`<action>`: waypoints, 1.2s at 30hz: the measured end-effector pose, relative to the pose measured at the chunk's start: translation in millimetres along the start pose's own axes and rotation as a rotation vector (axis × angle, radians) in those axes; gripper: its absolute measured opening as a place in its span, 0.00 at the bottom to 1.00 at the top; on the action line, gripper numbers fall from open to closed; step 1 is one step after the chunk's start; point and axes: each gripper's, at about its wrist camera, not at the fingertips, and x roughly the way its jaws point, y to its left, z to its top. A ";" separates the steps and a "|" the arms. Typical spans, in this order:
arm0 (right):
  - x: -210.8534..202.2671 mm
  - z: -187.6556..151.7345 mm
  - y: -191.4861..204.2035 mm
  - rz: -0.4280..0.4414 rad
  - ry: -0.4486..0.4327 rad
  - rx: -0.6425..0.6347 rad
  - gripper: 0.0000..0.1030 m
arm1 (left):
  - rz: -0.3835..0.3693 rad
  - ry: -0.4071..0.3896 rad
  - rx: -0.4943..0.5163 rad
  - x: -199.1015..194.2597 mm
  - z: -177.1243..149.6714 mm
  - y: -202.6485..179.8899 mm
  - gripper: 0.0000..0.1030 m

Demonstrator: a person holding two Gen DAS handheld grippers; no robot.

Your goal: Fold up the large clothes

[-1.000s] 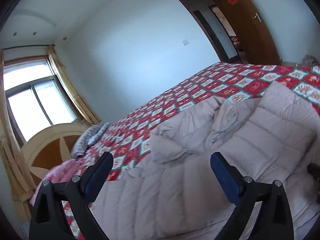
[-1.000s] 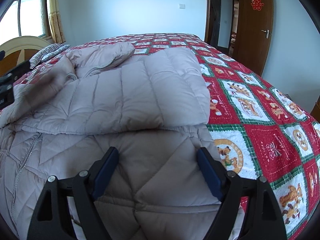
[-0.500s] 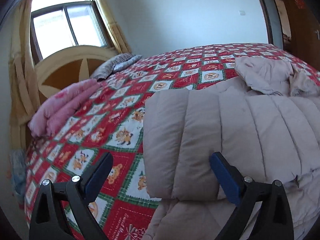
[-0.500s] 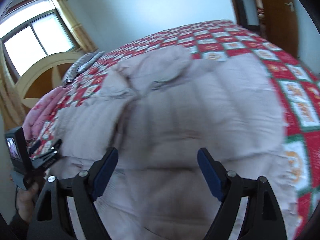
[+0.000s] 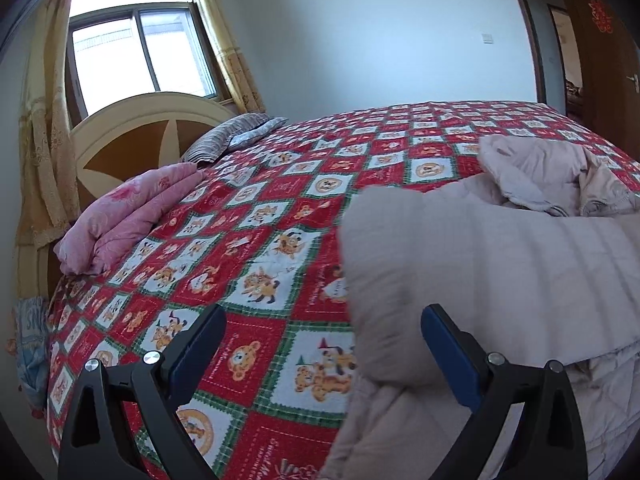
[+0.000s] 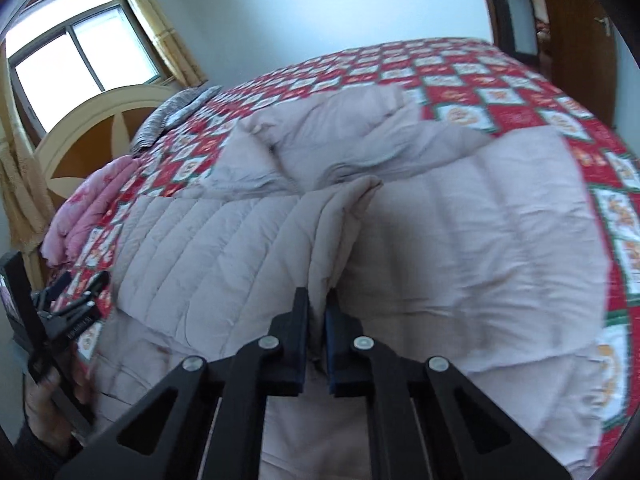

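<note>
Padded coat [image 6: 460,240] spread on bed ahead of my right gripper [image 6: 317,312], clamped on its folded middle edge; left gripper [image 5: 320,344] gapes empty beside its corner; I judge it light, puffy, slippery, best pinched at seams.

My left gripper [image 5: 322,346] was black plastic with blue pads and silver screws; my right gripper [image 6: 317,328] matched; my left hand [image 6: 48,394] showed bare skin above a dark sleeve.

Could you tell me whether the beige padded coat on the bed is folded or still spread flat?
Partly folded: the coat has panels doubled over its middle, hood bunched.
</note>
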 end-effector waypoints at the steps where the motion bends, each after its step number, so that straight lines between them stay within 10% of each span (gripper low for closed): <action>1: -3.0 -2.5 -8.8 -0.016 0.003 0.008 0.09 | 0.001 0.009 -0.009 2.9 0.5 2.7 0.95; 7: 7.1 -13.2 -30.9 -0.076 0.035 0.038 0.15 | -0.004 0.043 -0.069 6.8 11.0 8.2 0.95; 9: -3.7 -12.8 -36.1 -0.126 0.004 0.070 0.51 | -0.022 0.027 -0.074 0.5 18.7 5.3 0.95; 10: -12.8 -12.5 -38.3 -0.144 -0.028 0.091 0.54 | -0.026 0.015 -0.073 -2.8 23.4 2.9 0.95; 15: -45.8 -0.2 -16.0 -0.188 -0.177 0.055 0.56 | -0.058 -0.035 -0.015 -2.4 45.3 -28.9 0.95; 21: 0.1 11.4 29.1 -0.062 -0.088 -0.067 0.56 | -0.100 0.018 0.081 26.9 41.0 -80.2 0.95; 36: 45.8 -16.6 16.3 -0.108 -0.007 -0.051 0.54 | -0.175 0.126 0.085 62.7 18.4 -97.3 0.99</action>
